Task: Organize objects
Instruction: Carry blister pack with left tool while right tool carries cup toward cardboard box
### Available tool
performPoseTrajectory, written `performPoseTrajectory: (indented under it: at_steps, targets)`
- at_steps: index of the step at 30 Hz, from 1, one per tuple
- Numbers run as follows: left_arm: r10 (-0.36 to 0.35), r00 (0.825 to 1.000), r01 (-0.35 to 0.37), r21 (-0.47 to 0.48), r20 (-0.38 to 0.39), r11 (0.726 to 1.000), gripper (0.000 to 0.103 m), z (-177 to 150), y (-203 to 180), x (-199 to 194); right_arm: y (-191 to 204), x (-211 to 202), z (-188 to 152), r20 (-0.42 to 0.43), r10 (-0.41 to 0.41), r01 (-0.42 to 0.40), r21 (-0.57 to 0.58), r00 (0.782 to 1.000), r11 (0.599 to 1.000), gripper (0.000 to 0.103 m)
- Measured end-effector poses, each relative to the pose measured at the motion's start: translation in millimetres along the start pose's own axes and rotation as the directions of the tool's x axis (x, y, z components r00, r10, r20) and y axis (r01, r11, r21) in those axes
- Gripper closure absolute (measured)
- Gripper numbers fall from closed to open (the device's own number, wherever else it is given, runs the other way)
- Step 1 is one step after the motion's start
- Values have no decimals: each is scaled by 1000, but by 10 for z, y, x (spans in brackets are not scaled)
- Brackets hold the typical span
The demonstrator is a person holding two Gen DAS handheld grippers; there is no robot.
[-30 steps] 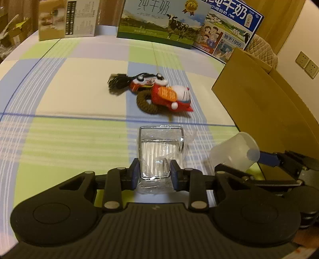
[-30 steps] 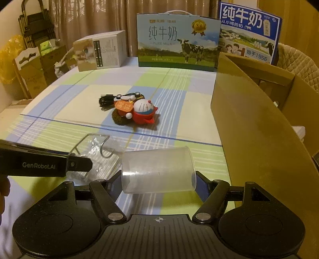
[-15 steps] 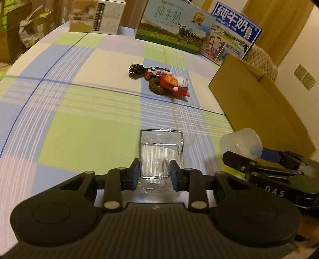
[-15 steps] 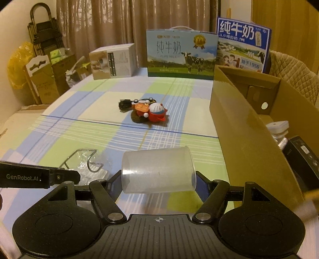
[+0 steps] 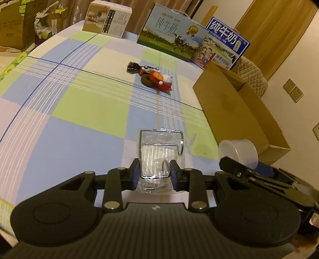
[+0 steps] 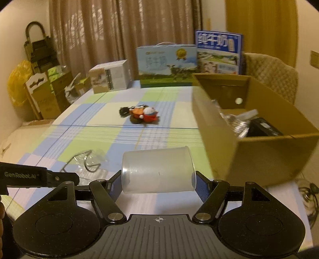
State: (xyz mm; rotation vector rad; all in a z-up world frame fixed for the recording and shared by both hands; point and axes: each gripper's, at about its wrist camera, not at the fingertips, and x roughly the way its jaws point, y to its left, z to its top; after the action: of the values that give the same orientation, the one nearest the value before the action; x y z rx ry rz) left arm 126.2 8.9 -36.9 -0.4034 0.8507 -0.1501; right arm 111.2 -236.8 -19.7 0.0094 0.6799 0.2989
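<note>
Wire rack, bagged in clear plastic, clamped between the blue pads of the left gripper in the left wrist view, jaws closed on its near end, held up off the checked tablecloth. Further out on the cloth, a small heap: red toy touching a brown rope ring and a black cable. At the right table edge, open cardboard box. Beyond it, two milk cartons standing side by side at the far edge, with a white carton to their left. Low right, right gripper coming into shot with a translucent plastic cup in its grip.

Over to the right wrist view, a little blurred. Plastic cup lying sideways, pinched end to end between the blue pads of the right gripper, jaws shut on it, rim to the right, held above the near table edge and just beside the cardboard box. Inside the box, a black item and something shiny, too smeared to name. Lower left, left gripper side-on, wire rack in its wrapper poking out ahead of it. Mid-table, red toy and its cluster, well apart from both grippers. Milk cartons and white carton along the far edge.
</note>
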Motion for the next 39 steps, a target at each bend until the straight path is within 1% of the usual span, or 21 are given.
performPoseTrajectory:
  at_steps: [4, 11, 16, 22, 28, 39]
  targets:
    - [-33, 999, 33, 6, 18, 999, 77, -79, -155, -172, -131, -274, -68, 16, -12, 11, 50, 1000, 999, 34]
    - [-91, 995, 89, 50, 30, 995, 77, -204, -507, -385, -294, -648, -102, 54, -41, 37, 71, 998, 997, 34]
    - [-109, 994, 106, 88, 30, 990, 77, -261, -731, -480, -434, -833, -75, 81, -78, 71, 86, 994, 994, 34]
    - [-134, 991, 130, 129, 27, 983, 77, -284, -979, -517, -572, -965, -55, 93, -107, 99, 82, 990, 992, 34]
    - [-155, 988, 151, 144, 20, 978, 77, -331, -1150, -528, -704, -1082, -43, 110, -137, 128, 83, 984, 988, 34]
    - [-183, 983, 180, 176, 0, 968, 77, -395, -1458, -480, -936, -1187, -40, 115, -174, 163, 100, 978, 982, 34]
